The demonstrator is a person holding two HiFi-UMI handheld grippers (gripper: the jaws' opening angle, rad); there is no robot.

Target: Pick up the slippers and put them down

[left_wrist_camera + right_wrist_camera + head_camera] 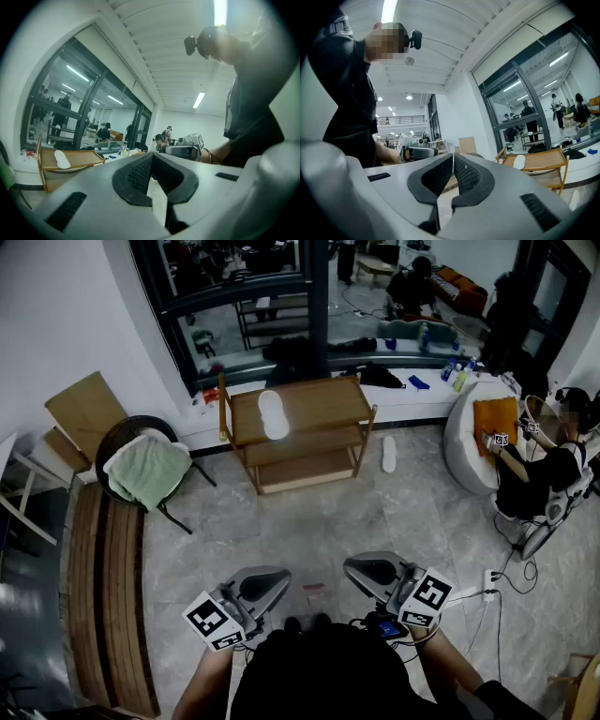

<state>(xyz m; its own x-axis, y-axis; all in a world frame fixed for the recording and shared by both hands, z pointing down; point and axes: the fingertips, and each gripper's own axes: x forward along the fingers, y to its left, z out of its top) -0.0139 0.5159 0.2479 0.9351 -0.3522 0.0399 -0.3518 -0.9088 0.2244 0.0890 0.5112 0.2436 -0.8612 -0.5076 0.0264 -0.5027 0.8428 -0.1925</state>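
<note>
Lying well ahead of the left gripper [274, 579] and right gripper [362, 570], both closed and empty, the slippers [274, 414] look light and floppy; pinching a side edge seems best.

One white slipper [274, 415] lies atop the wooden rack [323, 399], the second slipper [389, 454] on the floor [356, 512] beside it.

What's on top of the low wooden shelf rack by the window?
One white slipper lies on the top board of the wooden rack. That board covers most of the shelves beneath.
</note>
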